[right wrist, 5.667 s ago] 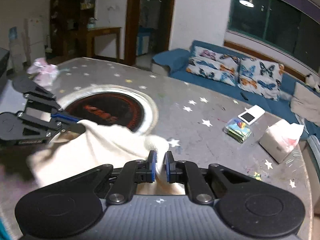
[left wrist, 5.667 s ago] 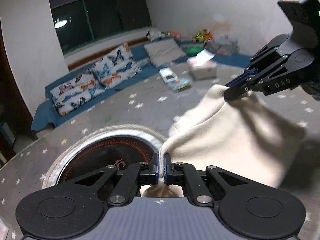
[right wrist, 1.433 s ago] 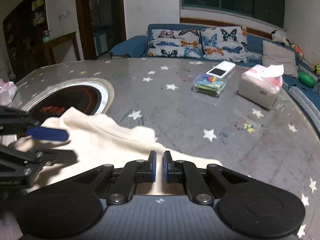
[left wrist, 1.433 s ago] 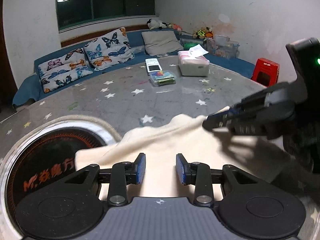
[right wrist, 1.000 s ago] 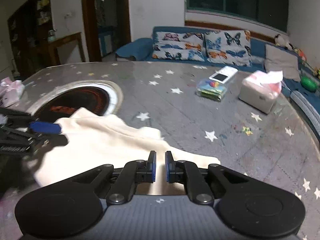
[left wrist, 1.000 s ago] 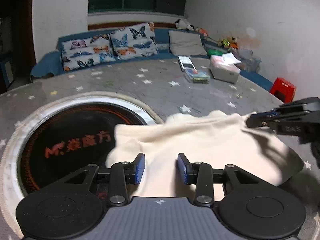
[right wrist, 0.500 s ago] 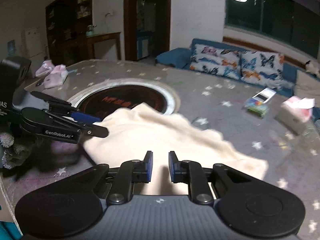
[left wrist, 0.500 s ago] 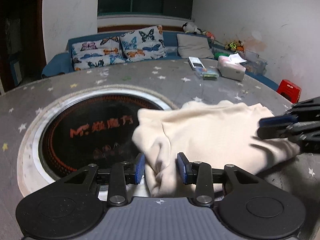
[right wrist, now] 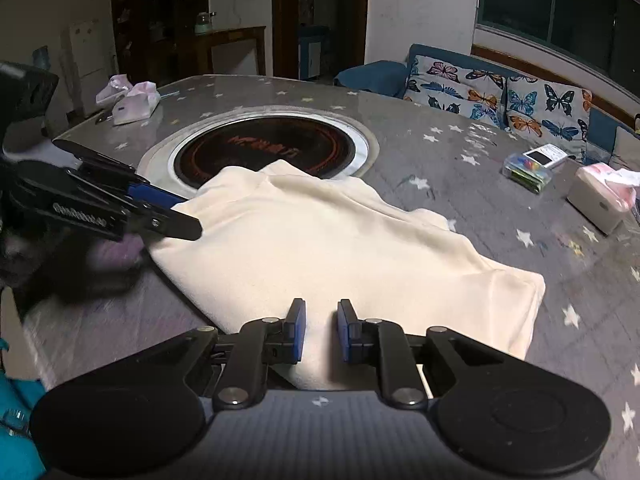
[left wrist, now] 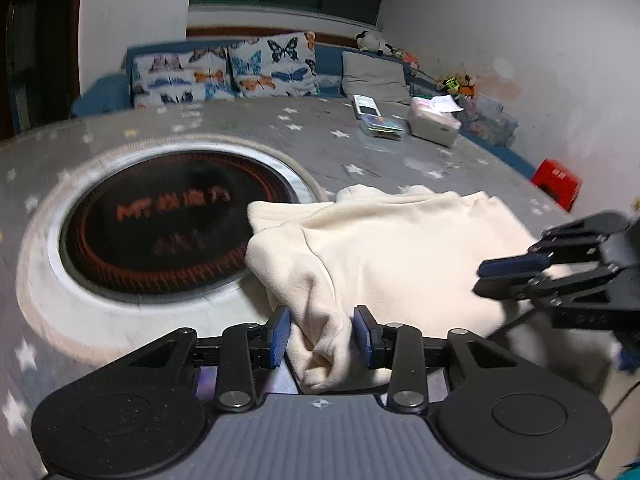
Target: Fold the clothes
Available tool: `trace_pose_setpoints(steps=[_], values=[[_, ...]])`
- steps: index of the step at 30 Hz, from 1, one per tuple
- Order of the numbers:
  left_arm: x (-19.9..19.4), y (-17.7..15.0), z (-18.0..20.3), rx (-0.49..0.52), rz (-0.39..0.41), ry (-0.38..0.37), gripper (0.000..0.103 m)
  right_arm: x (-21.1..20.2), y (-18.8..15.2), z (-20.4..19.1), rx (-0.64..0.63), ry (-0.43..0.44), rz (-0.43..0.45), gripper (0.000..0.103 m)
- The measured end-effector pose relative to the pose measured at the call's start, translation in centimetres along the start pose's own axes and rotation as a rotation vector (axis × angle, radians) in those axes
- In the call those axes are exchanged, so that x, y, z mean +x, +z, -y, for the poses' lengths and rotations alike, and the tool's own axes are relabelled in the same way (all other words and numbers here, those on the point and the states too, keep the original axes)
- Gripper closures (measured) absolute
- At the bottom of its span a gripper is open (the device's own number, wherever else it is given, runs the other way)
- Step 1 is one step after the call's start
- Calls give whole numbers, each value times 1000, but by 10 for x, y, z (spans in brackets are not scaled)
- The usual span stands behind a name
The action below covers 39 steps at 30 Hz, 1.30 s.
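Note:
A cream garment [left wrist: 400,248] lies spread on the grey star-patterned table [left wrist: 344,148], one edge over the round inset hob [left wrist: 160,220]. My left gripper [left wrist: 321,336] is open at the garment's near left corner; a bunched fold stands loosely between its blue pads. The right wrist view shows that gripper [right wrist: 190,218] at the cloth's left edge. My right gripper [right wrist: 321,330] is open, its jaws a narrow gap apart over the near edge of the garment [right wrist: 320,240], which lies flat there. From the left wrist view it [left wrist: 478,280] hovers at the cloth's right side.
A tissue box [left wrist: 434,124] and a small clear box of coloured items [left wrist: 380,126] sit at the far side of the table. Pink bundles [right wrist: 132,98] lie at the far left corner. A red stool [left wrist: 556,182] and a blue sofa with butterfly cushions [left wrist: 224,68] stand beyond the table.
The right gripper's jaws have parted and let go of the cloth. Both grippers slid sideways along the garment; a fold now bunches between the left jaws. The garment lies flat.

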<state>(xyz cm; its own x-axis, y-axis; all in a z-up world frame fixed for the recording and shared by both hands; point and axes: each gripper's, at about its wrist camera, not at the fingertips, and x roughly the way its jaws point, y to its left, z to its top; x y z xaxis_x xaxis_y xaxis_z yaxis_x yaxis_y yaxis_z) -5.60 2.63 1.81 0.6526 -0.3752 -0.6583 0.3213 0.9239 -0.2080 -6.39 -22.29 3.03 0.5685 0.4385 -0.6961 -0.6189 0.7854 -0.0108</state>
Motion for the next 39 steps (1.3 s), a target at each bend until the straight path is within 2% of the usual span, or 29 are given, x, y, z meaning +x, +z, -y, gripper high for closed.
trace_pose_setpoints(steps=[5,9,15,18,20,23,26,27,29,33,37,39], values=[[-4,3,-17,-146,-28,-85,63,-10,-9,-1,17,-1,3,87],[-3,10,-34,-250,-27,-125,62,-11,-8,-1,26,-4,9,86],[8,15,-53,-377,-36,-138,65,-10,-9,-1,32,-4,14,86],[15,16,-58,-413,-46,-143,83,-10,-9,0,34,-4,15,86],[13,17,-55,-389,-27,-118,94,-10,-9,0,36,-3,14,86],[1,24,-39,-282,45,-52,96,-11,-10,-1,29,-6,13,86],[-6,27,-15,-106,123,41,96,-10,-9,-1,22,-6,11,86],[-4,24,-6,-28,135,80,96,-10,-9,-1,20,-6,11,86],[10,17,2,38,93,126,96,-10,-9,-1,21,-6,11,86],[17,10,0,45,84,139,96,-10,-11,-1,24,-7,17,86],[10,14,-2,27,70,146,86,-10,-11,0,31,-7,22,86],[5,20,-3,10,85,156,86,-11,-11,0,40,-8,25,86]])
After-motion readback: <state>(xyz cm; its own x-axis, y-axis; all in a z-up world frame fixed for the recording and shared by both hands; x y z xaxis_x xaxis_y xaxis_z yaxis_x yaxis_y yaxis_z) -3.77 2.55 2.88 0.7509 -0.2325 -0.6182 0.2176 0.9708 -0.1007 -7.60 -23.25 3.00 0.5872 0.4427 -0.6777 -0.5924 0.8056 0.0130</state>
